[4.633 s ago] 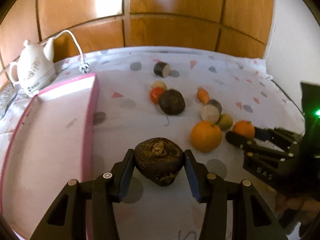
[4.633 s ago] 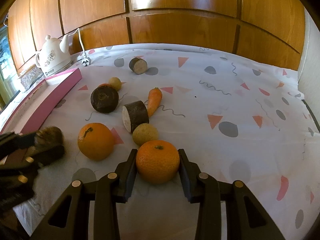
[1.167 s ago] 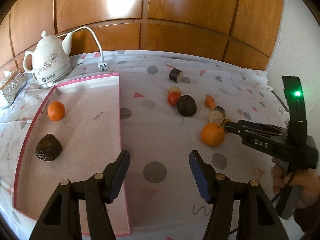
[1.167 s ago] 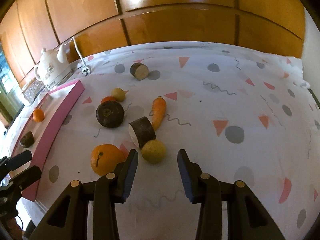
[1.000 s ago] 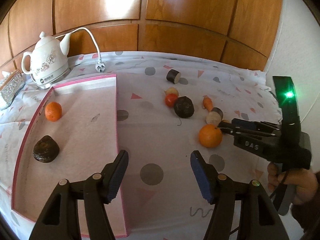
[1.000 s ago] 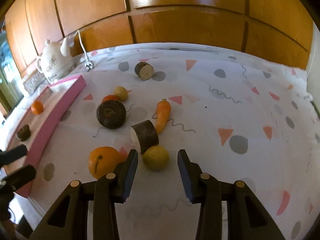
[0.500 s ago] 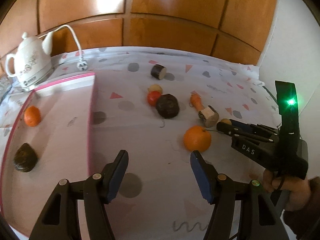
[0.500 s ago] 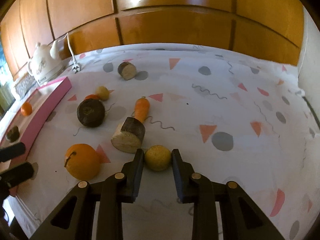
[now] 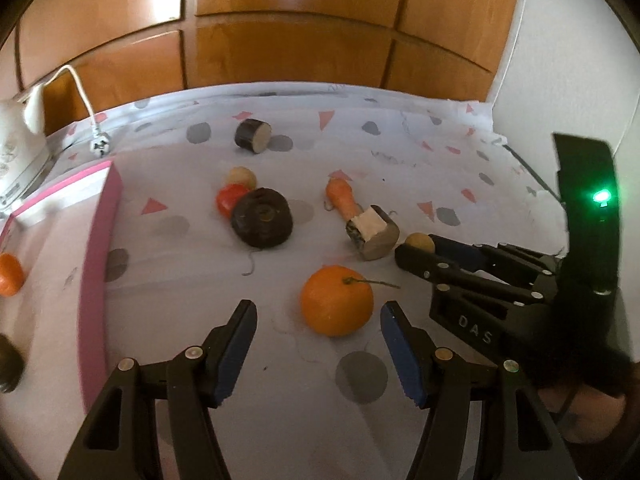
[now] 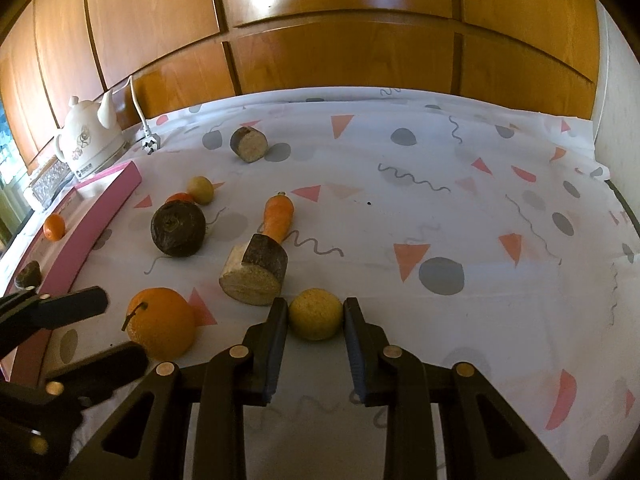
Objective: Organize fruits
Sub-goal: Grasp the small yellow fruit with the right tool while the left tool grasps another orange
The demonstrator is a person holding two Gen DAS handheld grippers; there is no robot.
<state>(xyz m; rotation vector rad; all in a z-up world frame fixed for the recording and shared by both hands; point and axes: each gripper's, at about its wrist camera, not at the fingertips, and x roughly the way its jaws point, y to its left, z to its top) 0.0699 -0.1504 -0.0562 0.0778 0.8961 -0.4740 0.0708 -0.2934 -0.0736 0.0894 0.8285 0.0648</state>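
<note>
Right gripper [image 10: 316,312]: jaws just closed in, pinching the small yellow fruit [image 10: 316,313] on the table [image 10: 440,208].
Left gripper [image 9: 316,326]: jaws spread, empty, behind the large orange [image 9: 337,300].
Writing: "DAS" on the right gripper's body.

A home: a white electric kettle [image 10: 90,146] stands on a table [image 10: 460,208] with patterned cloth, before wooden cabinet doors [image 10: 340,40].

Bare tabletop [image 10: 460,200] lies open right of the carrot [image 10: 279,215]; leftward, the cut root chunk [image 10: 256,270], large orange [image 10: 162,322] and pink tray wall [image 10: 104,216] crowd the way
</note>
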